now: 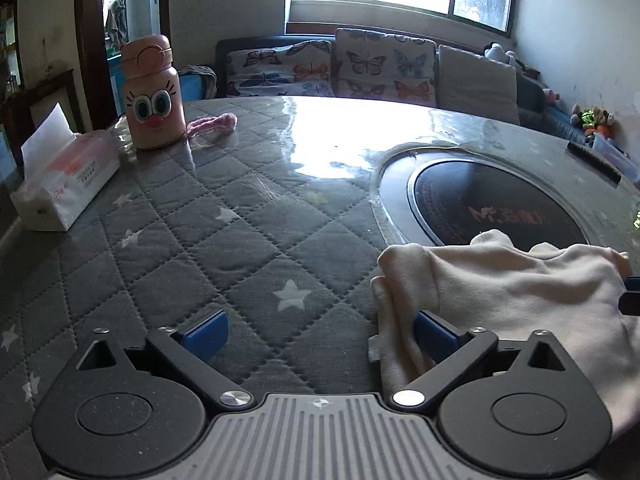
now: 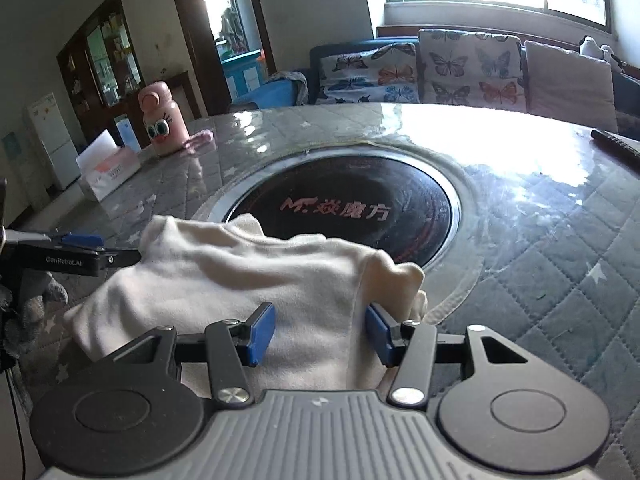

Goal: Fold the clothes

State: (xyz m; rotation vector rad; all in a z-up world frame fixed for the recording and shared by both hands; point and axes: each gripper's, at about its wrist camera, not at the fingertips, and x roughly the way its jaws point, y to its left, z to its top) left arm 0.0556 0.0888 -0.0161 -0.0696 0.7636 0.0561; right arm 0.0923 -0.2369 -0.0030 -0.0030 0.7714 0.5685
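A cream garment (image 1: 520, 284) lies bunched on the quilted grey table, partly over the round cooktop; it also shows in the right wrist view (image 2: 248, 276). My left gripper (image 1: 320, 332) is wide open, its right pad (image 1: 434, 338) touching the garment's left edge and its left pad over bare table. My right gripper (image 2: 320, 334) is open, with the garment's right part lying between its pads. The left gripper also shows at the garment's left side in the right wrist view (image 2: 86, 246). The right gripper's tip peeks in at the left wrist view's right edge (image 1: 632, 296).
A round black cooktop (image 2: 348, 216) is set into the table (image 1: 224, 240). A pink bottle with a face (image 1: 152, 94), a pink fluffy item (image 1: 212, 122) and a tissue pack (image 1: 64, 180) stand at the far left. A dark remote (image 2: 616, 144) lies far right. A sofa stands behind.
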